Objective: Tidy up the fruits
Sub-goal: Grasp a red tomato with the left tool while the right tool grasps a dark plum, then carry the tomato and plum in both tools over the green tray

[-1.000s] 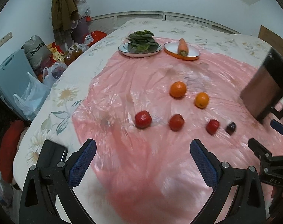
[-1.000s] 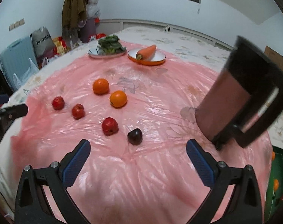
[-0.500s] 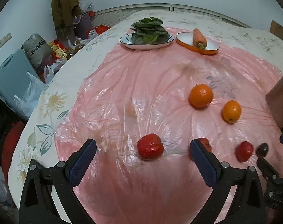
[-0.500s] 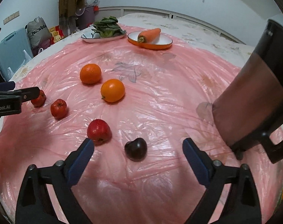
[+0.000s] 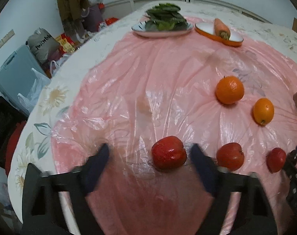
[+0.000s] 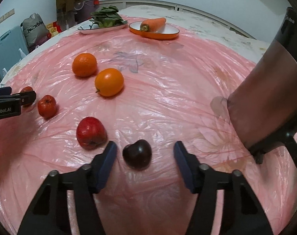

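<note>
— Closing my left claw (image 5: 149, 157) round the red fruit (image 5: 168, 152) on the pink sheet (image 5: 148, 90); pads not yet touching it.

— And your right?

— My right claw (image 6: 144, 153) is closing too, the dark plum (image 6: 137, 154) between its fingers, untouched. Two oranges (image 6: 84, 65) lie farther off, well apart from both.

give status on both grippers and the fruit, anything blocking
Left gripper closing, red fruit between jaws, not gripped. Right gripper closing around dark plum, pads not touching. Nothing blocking.
</note>
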`<state>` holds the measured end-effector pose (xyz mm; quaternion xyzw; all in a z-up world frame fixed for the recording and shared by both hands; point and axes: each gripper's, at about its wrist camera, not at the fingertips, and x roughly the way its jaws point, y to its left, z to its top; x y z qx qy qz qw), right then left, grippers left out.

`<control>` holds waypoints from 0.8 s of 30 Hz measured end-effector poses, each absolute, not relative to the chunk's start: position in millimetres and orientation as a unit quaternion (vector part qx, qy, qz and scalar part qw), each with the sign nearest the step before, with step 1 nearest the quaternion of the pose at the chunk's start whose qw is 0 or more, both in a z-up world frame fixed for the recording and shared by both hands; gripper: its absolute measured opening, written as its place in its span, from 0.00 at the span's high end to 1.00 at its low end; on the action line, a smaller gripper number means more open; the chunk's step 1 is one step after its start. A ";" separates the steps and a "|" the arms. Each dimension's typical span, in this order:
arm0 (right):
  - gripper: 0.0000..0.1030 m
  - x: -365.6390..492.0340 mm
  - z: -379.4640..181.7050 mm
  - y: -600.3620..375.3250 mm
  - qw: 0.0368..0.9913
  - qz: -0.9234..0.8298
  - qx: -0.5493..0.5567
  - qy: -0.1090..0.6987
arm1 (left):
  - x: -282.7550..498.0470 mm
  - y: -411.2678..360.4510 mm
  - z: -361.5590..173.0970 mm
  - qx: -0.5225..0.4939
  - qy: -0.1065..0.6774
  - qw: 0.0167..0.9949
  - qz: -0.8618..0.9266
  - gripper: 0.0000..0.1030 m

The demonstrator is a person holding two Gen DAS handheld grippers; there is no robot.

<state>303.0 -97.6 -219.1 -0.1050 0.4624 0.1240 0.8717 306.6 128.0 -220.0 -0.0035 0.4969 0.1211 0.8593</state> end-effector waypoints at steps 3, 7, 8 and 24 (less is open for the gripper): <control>1.00 304.1 -218.7 -99.8 0.868 0.134 -0.092 0.469 | 307.5 128.4 -223.7 -0.017 0.508 0.854 0.108 0.71; 1.00 298.3 -212.0 -101.4 0.870 0.138 -0.082 0.466 | 298.4 126.2 -214.0 -0.021 0.499 0.860 0.102 0.71; 1.00 296.2 -210.6 -102.4 0.869 0.141 -0.076 0.468 | 296.3 127.1 -211.9 -0.024 0.498 0.861 0.102 0.71; 1.00 248.2 -174.9 -112.0 0.874 0.160 -0.058 0.455 | 246.9 134.3 -170.0 -0.045 0.475 0.874 0.089 0.72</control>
